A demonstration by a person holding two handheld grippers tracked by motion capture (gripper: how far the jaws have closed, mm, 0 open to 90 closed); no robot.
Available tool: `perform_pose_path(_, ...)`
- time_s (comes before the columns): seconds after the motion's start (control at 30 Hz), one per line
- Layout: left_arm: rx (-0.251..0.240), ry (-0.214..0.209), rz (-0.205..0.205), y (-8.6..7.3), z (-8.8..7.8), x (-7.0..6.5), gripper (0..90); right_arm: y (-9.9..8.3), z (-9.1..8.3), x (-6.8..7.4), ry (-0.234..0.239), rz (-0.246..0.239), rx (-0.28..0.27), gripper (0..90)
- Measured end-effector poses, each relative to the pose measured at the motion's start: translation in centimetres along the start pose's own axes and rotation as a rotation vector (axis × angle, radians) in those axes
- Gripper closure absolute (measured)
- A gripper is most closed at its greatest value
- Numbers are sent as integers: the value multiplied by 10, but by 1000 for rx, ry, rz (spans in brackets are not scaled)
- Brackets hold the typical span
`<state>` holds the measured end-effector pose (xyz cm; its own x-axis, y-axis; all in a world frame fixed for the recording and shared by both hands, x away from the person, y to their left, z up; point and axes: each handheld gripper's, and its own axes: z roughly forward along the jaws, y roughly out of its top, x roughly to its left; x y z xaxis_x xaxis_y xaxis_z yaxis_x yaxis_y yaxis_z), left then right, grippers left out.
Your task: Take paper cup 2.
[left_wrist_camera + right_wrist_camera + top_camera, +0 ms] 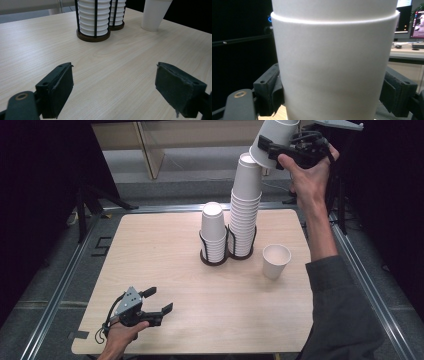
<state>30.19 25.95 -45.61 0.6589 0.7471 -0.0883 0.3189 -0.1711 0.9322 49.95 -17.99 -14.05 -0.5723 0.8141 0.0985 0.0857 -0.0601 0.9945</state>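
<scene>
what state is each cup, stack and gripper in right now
right gripper: shut on lifted cup
lifted cup: upside down, tilted, above the tall stack
tall stack: upside down in its holder
short stack: upside down in its holder
single cup: upright, empty
left gripper: open, empty

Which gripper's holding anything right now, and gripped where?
The right gripper holds an upside-down paper cup by its side wall near the rim. The left gripper is open, empty.
</scene>
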Motion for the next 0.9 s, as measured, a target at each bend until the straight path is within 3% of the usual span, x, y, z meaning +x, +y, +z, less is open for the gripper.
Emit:
perform_pose_path(0.5,-4,2,-5,-1,1,-1,147,-43,-50,-5,16,-17,31,182)
perform_pose_path(0.6,0,1,4,-1,1,0,147,-57,-61,0,38,1,33,182)
perform_pose_path(0.83,-9,-5,0,-2,2,-1,147,-97,-72,17,71,-35,103,182)
perform_pose_path(0.9,-14,-11,0,-2,2,0,147,-111,-72,22,80,-24,119,182)
